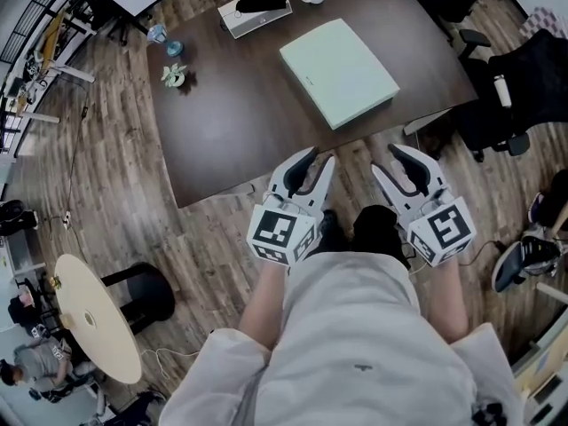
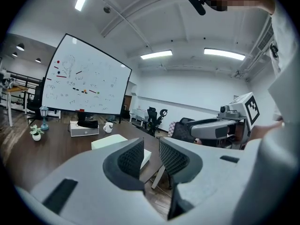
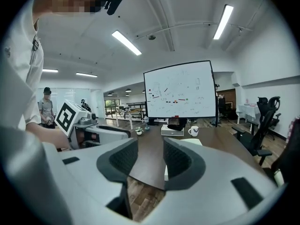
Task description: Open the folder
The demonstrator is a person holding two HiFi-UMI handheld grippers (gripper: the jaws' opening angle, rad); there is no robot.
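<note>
Folder (image 1: 339,71) shut, flat on table (image 1: 235,127), well ahead; left gripper (image 1: 318,158) slightly nearer than right gripper (image 1: 388,158); both jaws parted, empty.

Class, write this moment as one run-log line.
folder: closed, untouched, on table | left gripper: open, empty | right gripper: open, empty

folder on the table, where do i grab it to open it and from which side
The folder lies flat and closed on the table, so only its top cover's edge offers a hold. Probably come in low from the near side with the right gripper and pinch the cover at the corner nearest you. Which edge is the spine cannot be told.
</note>
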